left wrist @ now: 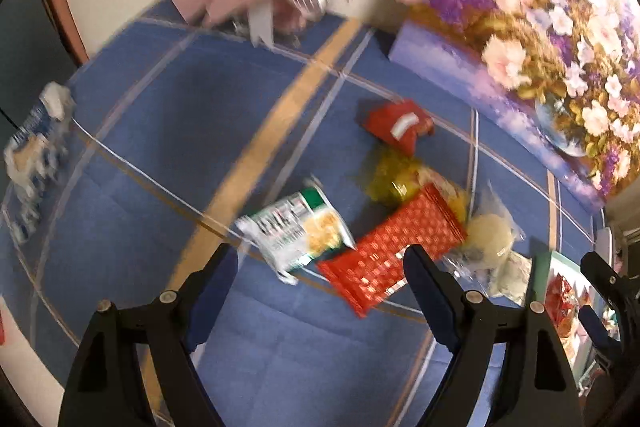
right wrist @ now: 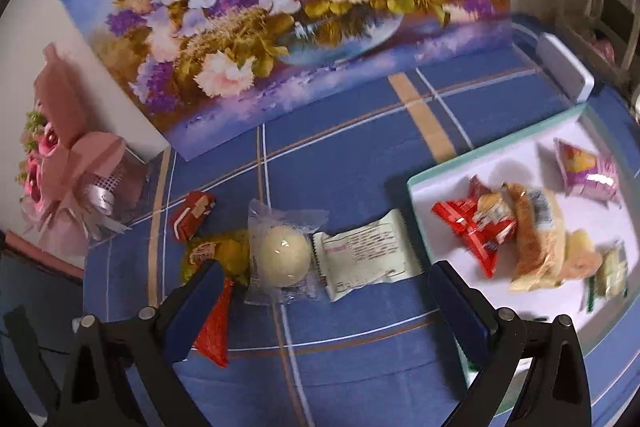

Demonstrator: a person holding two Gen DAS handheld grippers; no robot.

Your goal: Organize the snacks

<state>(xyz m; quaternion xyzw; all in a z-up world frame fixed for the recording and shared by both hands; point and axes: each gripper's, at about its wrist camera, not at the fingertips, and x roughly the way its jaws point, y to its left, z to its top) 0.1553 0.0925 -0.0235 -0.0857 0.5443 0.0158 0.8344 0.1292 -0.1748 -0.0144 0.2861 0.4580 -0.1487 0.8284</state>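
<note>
On the table (right wrist: pixel 352 359), which is wearing a blue plaid cloth, six loose snack packets are lying. Counted from the two wrist views: one small red packet (right wrist: pixel 192 213), one yellow packet (right wrist: pixel 218 255), one clear wrapper holding a pale round bun (right wrist: pixel 282 257), one white printed sachet (right wrist: pixel 366 255), one red spotted packet (left wrist: pixel 390 253) and one green-and-white packet (left wrist: pixel 298 229). The bun wrapper is overlapping the yellow packet and touching the sachet; the red spotted packet is lying across the yellow one.

One white tray (right wrist: pixel 432 183) with a pale green rim is sitting at the right of the table. It is holding at least five packets: one red (right wrist: pixel 476 231), one orange-and-cream (right wrist: pixel 536 239), one pink-and-purple (right wrist: pixel 588 167), and two smaller items near its front edge that are too blurred to name.

One floral painting (right wrist: pixel 280 7) is leaning against the wall behind. One pink-wrapped bouquet (right wrist: pixel 72 183) is standing at the far left. One blue-and-white bag (left wrist: pixel 36 155) is lying apart near the table's left edge.

Two tools are showing. The left tool (left wrist: pixel 320 263) is standing wide, holding nothing, hovering above the green-and-white and red spotted packets. The right tool (right wrist: pixel 326 279) is also standing wide and empty, above the bun and sachet.
</note>
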